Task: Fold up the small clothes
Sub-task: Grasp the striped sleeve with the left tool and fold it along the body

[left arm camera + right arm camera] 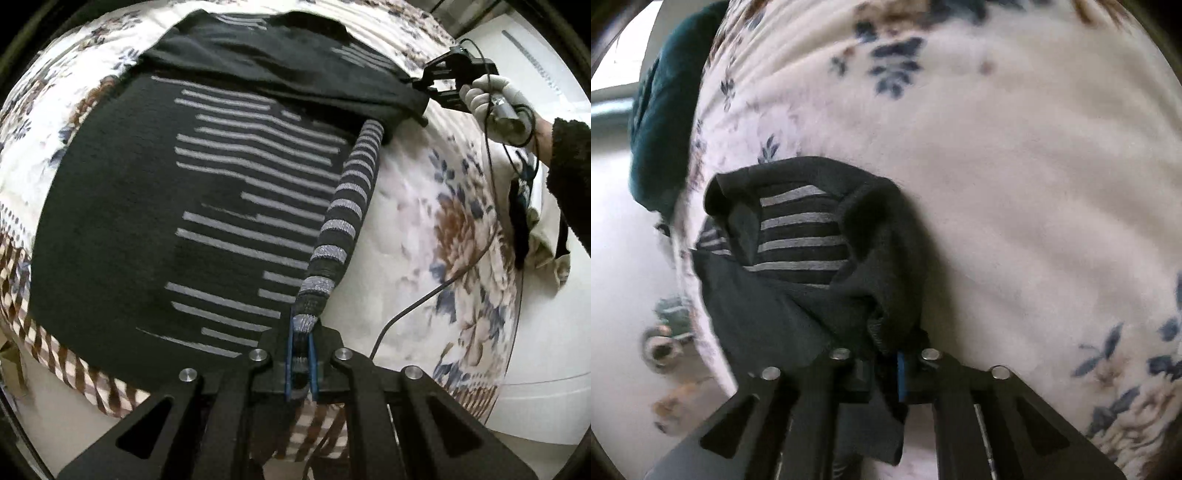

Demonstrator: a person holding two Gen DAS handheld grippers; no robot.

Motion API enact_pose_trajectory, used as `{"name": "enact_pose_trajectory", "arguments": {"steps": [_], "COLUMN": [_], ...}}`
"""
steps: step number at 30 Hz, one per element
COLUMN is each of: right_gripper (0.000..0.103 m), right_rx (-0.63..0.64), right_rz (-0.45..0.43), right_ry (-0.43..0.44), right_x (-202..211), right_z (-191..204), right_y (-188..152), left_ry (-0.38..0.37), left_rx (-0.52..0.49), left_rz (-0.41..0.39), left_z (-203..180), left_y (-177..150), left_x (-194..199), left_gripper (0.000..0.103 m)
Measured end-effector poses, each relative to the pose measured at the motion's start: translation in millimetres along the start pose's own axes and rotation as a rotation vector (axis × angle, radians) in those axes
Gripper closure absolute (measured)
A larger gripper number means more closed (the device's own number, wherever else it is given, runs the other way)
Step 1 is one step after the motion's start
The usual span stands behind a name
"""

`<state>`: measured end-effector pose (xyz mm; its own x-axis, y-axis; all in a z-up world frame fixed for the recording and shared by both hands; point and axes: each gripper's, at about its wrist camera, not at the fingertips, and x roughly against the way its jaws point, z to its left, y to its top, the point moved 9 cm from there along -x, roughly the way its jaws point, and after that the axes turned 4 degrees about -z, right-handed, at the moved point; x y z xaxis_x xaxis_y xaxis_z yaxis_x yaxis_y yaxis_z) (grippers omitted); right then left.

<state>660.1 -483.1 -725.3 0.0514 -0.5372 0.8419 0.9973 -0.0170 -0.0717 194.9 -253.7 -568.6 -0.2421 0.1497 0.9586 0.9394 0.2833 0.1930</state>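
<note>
Gripping the striped sleeve (345, 221) at its cuff, the left tongs (301, 360) are closed tight, blue pads pinching the fabric at lower centre of the left wrist view; the sleeve runs taut from there up toward the shoulder at upper right. The right tongs (901, 365) are likewise clamped, on a bunched dark corner of the same garment at lower centre of their own view, and show again at upper right of the left view (441, 83), held by a gloved hand (487, 98). The dark striped sweater (155, 206) lies spread on a floral bedspread (417, 236), filling the left and centre of the frame, its top part already doubled over. Judged step: sleeve fold, early in the task. Next move likely calls for carrying the cuff across onto the body while the right side keeps the shoulder pinned, then releasing flat without dragging the knit. Count: one sweater, one free sleeve visible, two tongs, one gloved hand, one cable (424, 299) trailing over the bedspread, one dark teal cloth (665, 122) at upper left of the right view.
</note>
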Motion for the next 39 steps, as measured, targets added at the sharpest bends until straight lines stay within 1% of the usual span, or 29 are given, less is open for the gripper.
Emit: {"name": "enact_pose_trajectory", "arguments": {"steps": [4, 5, 6, 10, 11, 13, 16, 17, 19, 23, 25, 28, 30, 33, 34, 35, 36, 37, 38, 39], "right_gripper": [0.097, 0.097, 0.097, 0.097, 0.097, 0.097, 0.097, 0.097, 0.098, 0.098, 0.098, 0.098, 0.098, 0.095, 0.092, 0.082, 0.074, 0.055, 0.045, 0.045], "right_rx": [0.05, 0.067, 0.056, 0.13, 0.143, 0.168, 0.199, 0.208, 0.229, 0.283, 0.311, 0.331, 0.34, 0.286, 0.278, 0.277, 0.285, 0.298, 0.317, 0.346], "right_rz": [-0.025, -0.025, -0.045, -0.047, -0.042, -0.04, -0.035, -0.03, -0.018, 0.007, 0.013, 0.029, 0.048, 0.062, 0.059, 0.058, 0.061, 0.061, 0.053, 0.042], "right_ry": [-0.015, -0.027, -0.055, -0.116, -0.128, -0.161, -0.209, -0.222, -0.249, -0.323, -0.369, -0.412, -0.433, -0.434, -0.426, -0.402, -0.373, -0.355, -0.34, -0.309], "right_x": [26, 31, 36, 47, 44, 40, 15, 2, -22, -85, -114, -158, -184, -209, -212, -211, -209, -203, -196, -185], "right_z": [47, 60, 74, 145, 167, 197, 257, 281, 314, 385, 407, 436, 448, 451, 452, 453, 456, 458, 458, 457], "right_y": [5, 5, 8, 11, 12, 15, 18, 18, 17, 14, 13, 9, 6, 5, 5, 2, -3, -10, -18, -34], "left_ry": [-0.043, -0.053, -0.065, -0.11, -0.124, -0.153, -0.166, -0.171, -0.186, -0.212, -0.219, -0.213, -0.215, -0.239, -0.28, -0.288, -0.278, -0.275, -0.282, -0.278], "left_rx": [0.027, 0.043, 0.063, 0.172, 0.204, 0.269, 0.308, 0.319, 0.353, 0.427, 0.464, 0.5, 0.539, 0.564, 0.568, 0.56, 0.552, 0.543, 0.535, 0.527], "left_rz": [-0.035, -0.042, -0.051, -0.066, -0.066, -0.066, -0.083, -0.085, -0.086, -0.071, -0.062, -0.048, -0.039, 0.02, 0.046, 0.065, 0.085, 0.099, 0.1, 0.104], "left_z": [16, 23, 31, 75, 86, 113, 148, 158, 184, 229, 253, 287, 307, 325, 327, 328, 331, 335, 336, 337], "left_y": [13, 17, 19, 31, 33, 38, 46, 48, 51, 50, 46, 43, 42, 40, 40, 39, 39, 38, 38, 38], "left_x": [19, 25, 30, 45, 48, 54, 61, 62, 64, 56, 48, 35, 27, 8, 2, -1, -2, 0, 2, 5], "left_gripper": [0.099, 0.099, 0.099, 0.099, 0.099, 0.099, 0.099, 0.099, 0.099, 0.099, 0.099, 0.099, 0.098, 0.097, 0.095, 0.094, 0.092, 0.09, 0.077, 0.058]}}
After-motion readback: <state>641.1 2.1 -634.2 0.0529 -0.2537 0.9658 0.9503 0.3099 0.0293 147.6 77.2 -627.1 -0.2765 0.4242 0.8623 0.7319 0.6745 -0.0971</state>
